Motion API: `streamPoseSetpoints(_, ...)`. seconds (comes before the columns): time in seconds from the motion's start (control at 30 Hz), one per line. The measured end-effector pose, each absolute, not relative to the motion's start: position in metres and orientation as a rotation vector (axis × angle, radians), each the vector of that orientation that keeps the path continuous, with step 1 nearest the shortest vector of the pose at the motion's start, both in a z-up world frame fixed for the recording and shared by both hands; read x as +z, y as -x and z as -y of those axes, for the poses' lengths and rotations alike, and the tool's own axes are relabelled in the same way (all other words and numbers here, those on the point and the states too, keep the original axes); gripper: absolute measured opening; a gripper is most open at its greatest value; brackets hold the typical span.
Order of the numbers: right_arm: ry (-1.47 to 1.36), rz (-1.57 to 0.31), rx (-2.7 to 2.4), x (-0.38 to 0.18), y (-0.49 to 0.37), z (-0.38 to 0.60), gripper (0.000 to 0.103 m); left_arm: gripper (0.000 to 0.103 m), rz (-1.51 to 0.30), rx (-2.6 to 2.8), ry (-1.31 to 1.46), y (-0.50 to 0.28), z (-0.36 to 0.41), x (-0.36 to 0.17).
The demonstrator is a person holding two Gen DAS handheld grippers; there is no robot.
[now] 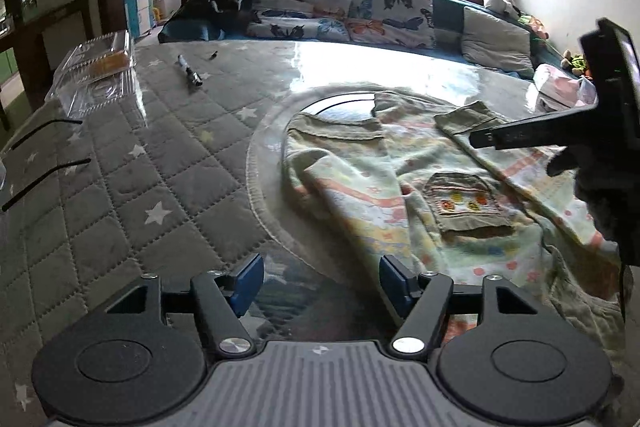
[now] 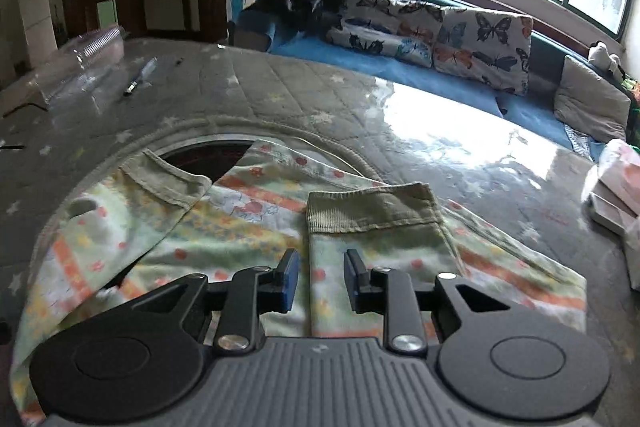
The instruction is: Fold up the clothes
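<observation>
The garment [image 2: 256,211], a pale printed child's top with olive cuffs, lies spread on the glass-topped table [image 2: 460,147], one sleeve already turned in across the body. The right gripper [image 2: 318,277] hangs just above that sleeve, its blue pads apart with nothing between them, the olive cuff [image 2: 372,213] lying just ahead of the fingertips. The left gripper [image 1: 322,283] also stands wide apart and empty, with bare table glass between its pads and the garment's near edge just off its right finger; the patch pocket [image 1: 468,203] lies ahead and to the right. Risks as judged: the cloth is thin and layered, so a pinch at the sleeve could take the body layer beneath with it and drag the whole piece out of square; the glossy glass offers little friction (the garment may slide rather than crease); a grasp on one side alone would likely skew the fold. Whether this is a fold under way or a finished lay being released cannot be settled from here. Surroundings: a pen [image 1: 191,70] and a clear plastic container [image 1: 96,75] sit well ahead and left of the left fingers, white bags [image 2: 618,187] off the right finger of the right gripper; none obstructs the garment.
</observation>
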State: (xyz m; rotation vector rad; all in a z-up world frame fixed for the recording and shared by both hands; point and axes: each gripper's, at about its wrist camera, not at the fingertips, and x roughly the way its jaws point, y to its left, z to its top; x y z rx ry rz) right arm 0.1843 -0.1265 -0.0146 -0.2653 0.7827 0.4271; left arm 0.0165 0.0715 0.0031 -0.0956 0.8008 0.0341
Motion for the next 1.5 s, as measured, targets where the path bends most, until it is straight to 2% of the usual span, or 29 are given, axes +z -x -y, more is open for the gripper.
streamPoseSetpoints(0.3,0.285,-0.795,0.409,-0.034,-0.206,0.113,0.023,0.068,-0.814,0.048,0.104,-0.022,-0.075,-0.001)
streamPoseSetpoints(0.33,0.284,-0.794,0.407,-0.034,-0.207,0.113,0.022,0.068,-0.815,0.048,0.103,-0.022,-0.074,-0.001)
streamPoseSetpoints(0.37,0.288,-0.793,0.403,-0.034,-0.207,0.113,0.014,0.068,-0.815,0.048,0.103,-0.023,-0.074,-0.001)
streamPoseSetpoints(0.47,0.291,-0.783,0.397,-0.032,-0.205,0.116,0.004,0.068,-0.814,0.047,0.106,-0.023,-0.073,0.0)
streamPoseSetpoints(0.63,0.24,-0.719,0.365,-0.01,-0.193,0.138,0.001,0.068,-0.806,0.039,0.1,-0.023,-0.068,0.002)
streamPoseSetpoints(0.9,0.166,-0.575,0.266,0.049,-0.156,0.207,0.001,0.07,-0.783,-0.003,0.082,-0.022,-0.051,0.008)
streamPoseSetpoints(1.07,0.174,-0.551,0.226,0.069,-0.135,0.234,0.001,0.071,-0.767,-0.03,0.069,-0.021,-0.038,0.012)
streamPoseSetpoints(1.33,0.197,-0.655,0.345,0.038,-0.142,0.205,0.005,0.075,-0.763,-0.039,0.067,-0.016,-0.034,0.014)
streamPoseSetpoints(1.5,0.225,-0.71,0.412,0.014,-0.159,0.169,0.014,0.077,-0.773,-0.021,0.081,-0.019,-0.042,0.012)
